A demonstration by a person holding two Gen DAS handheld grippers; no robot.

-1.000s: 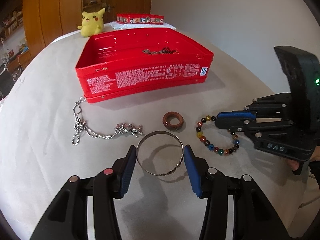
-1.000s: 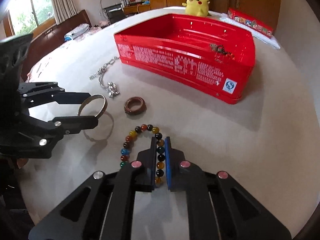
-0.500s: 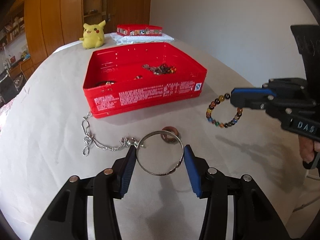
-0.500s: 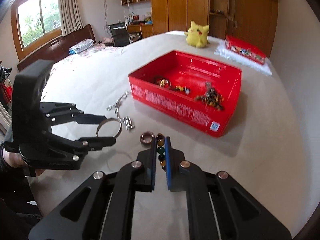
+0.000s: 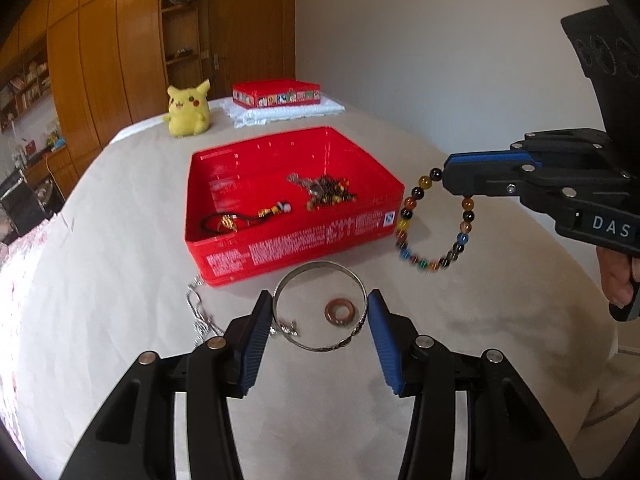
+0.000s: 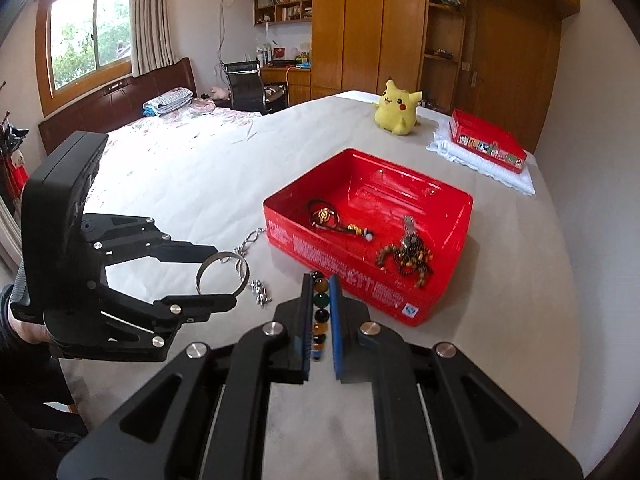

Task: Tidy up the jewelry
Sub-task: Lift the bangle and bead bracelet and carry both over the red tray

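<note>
— How are the tools set?
— A thin silver bangle (image 5: 320,307) is clamped by the half-spread left gripper (image 5: 319,338); glossy round beads of a bracelet (image 5: 432,224) are pinched by the nearly closed right gripper (image 6: 321,322).
— Where?
— Both are held above the bed, near the red tin (image 5: 280,236).

Silver bangle (image 5: 320,306) and multicoloured bead bracelet (image 5: 434,228) hang lifted near the open red tin (image 5: 296,236); brown ring (image 5: 340,312) and silver chain (image 5: 198,312) lie beside it.
</note>
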